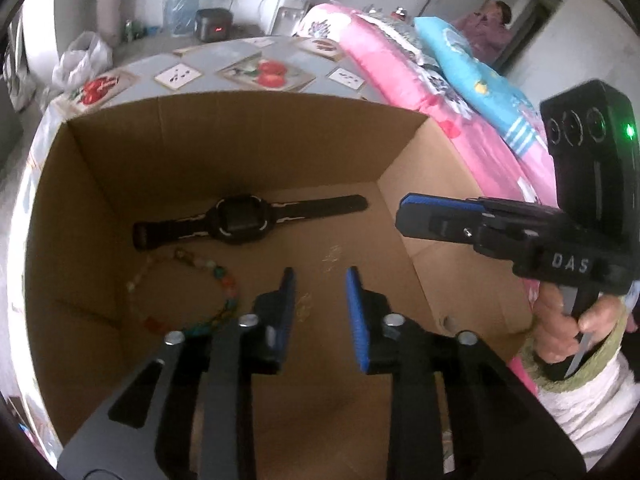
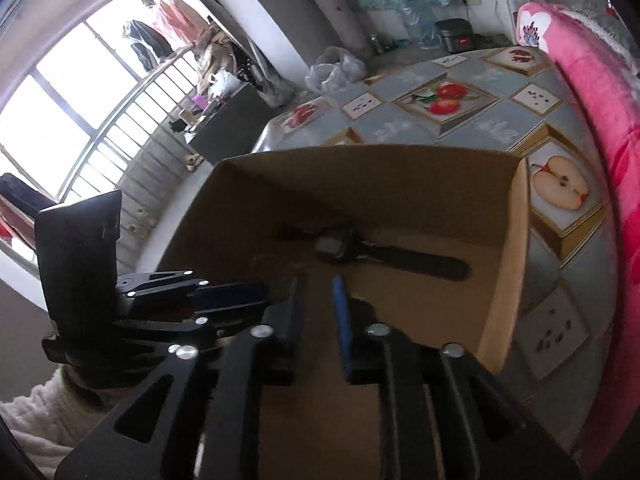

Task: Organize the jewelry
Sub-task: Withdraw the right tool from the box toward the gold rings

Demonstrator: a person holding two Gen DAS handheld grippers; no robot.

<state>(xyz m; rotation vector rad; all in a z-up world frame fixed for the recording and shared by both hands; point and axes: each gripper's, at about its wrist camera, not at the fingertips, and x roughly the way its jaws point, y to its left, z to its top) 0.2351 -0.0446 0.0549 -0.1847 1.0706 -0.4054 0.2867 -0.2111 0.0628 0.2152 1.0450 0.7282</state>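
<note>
A brown cardboard box stands on the table. On its floor lie a black digital watch and a bracelet of coloured beads to the left. A thin pale chain lies on the floor just ahead of my left gripper, which is open and empty inside the box. My right gripper is open and empty above the box's near edge; in the left wrist view it reaches over the right wall. The watch also shows in the right wrist view.
The table has a fruit-print cloth. A pink quilt and blue pillow lie to the right. A white plastic bag and a small black appliance sit behind. A person stands in the doorway.
</note>
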